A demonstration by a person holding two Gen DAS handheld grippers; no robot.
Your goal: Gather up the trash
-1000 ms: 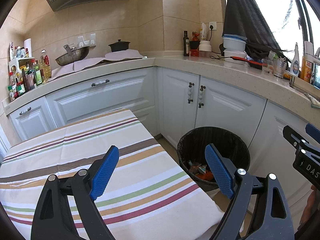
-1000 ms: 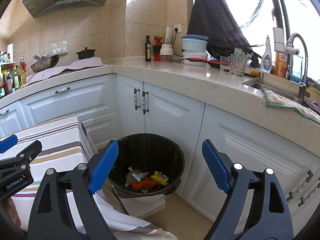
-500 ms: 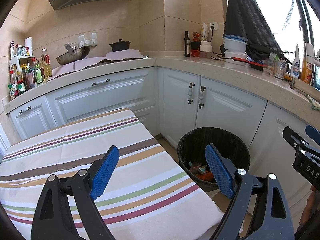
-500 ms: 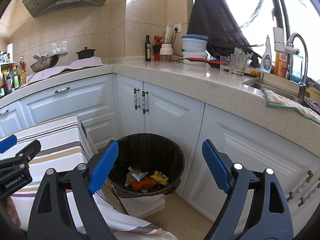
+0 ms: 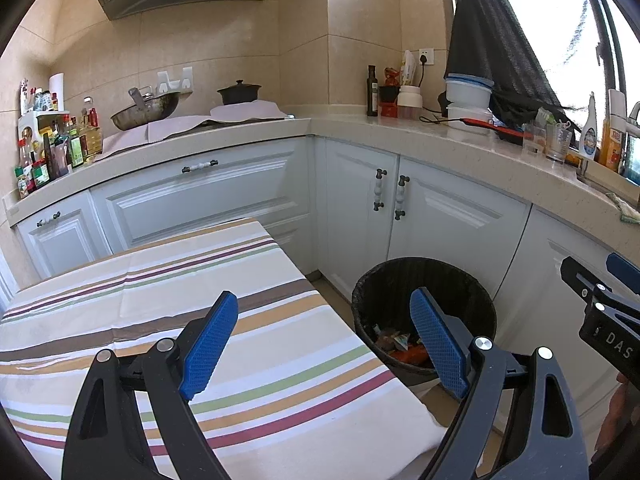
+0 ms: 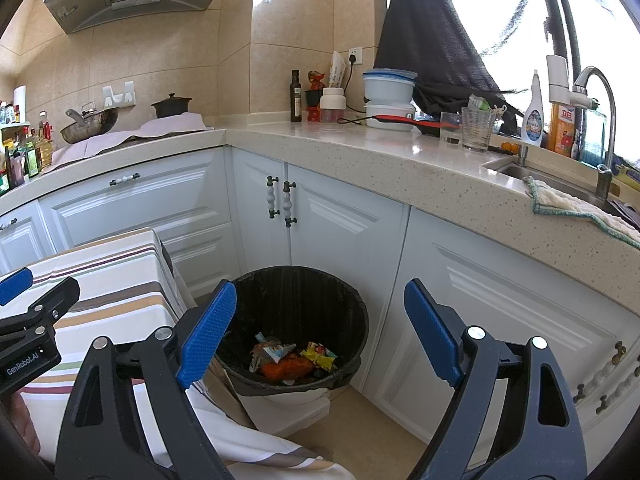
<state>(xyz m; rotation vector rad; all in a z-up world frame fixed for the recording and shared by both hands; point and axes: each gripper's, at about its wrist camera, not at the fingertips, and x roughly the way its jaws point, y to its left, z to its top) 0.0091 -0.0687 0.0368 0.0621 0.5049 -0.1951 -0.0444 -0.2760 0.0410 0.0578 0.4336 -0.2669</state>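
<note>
A round bin with a black liner (image 6: 298, 292) stands on the floor in the cabinet corner, just right of the table. Colourful wrappers and orange scraps (image 6: 288, 360) lie at its bottom. My right gripper (image 6: 320, 328) hovers above the bin, open, nothing between its blue pads. My left gripper (image 5: 324, 340) is open too, over the right edge of the striped tablecloth (image 5: 168, 288), with the bin (image 5: 424, 280) behind its right finger. The trash (image 5: 400, 346) shows partly there. Each gripper appears at the edge of the other's view.
White cabinets (image 6: 344, 232) and a speckled countertop (image 6: 400, 152) wrap around the corner. On the counter stand a wok (image 5: 146, 110), a black pot (image 5: 239, 93), bottles, stacked tubs (image 6: 390, 98) and glasses. A sink with a tap (image 6: 592, 92) and a cloth lies at the right.
</note>
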